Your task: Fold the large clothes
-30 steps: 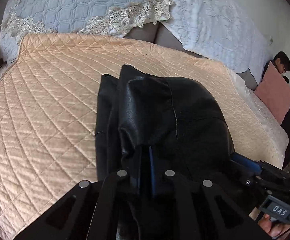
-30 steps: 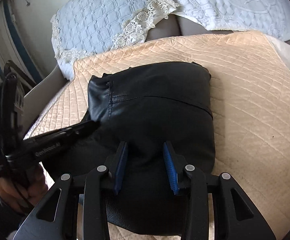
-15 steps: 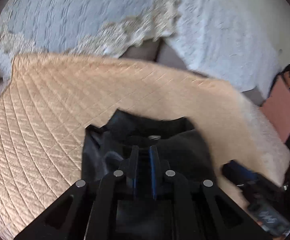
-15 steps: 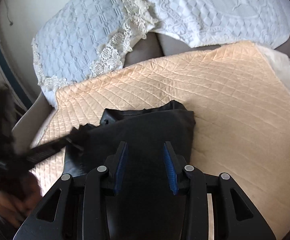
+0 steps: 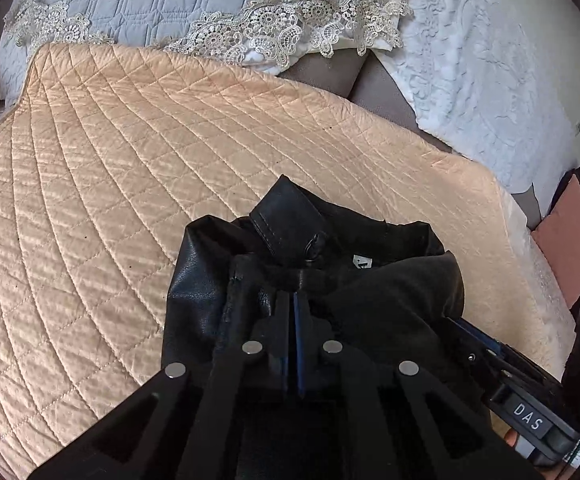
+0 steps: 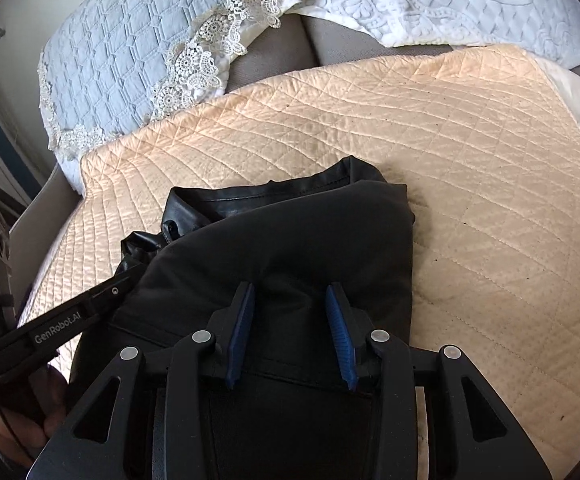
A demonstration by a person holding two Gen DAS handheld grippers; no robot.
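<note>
Jacket (image 6: 290, 240) bunched on quilt (image 6: 490, 200), collar pointing toward pillows; left gripper (image 5: 293, 300) pinching it; right gripper (image 6: 290, 304) wide.

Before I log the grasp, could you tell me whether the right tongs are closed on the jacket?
No, the right tongs stand open above the jacket, with a wide gap between the blue pads.

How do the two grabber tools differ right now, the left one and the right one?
The left gripper has its jaws pinched shut on the black jacket; the right gripper has its jaws spread apart, gripping nothing. The left bites a bunched edge, while the right hovers over a smooth folded panel. Both have black frames and blue pads.
</note>
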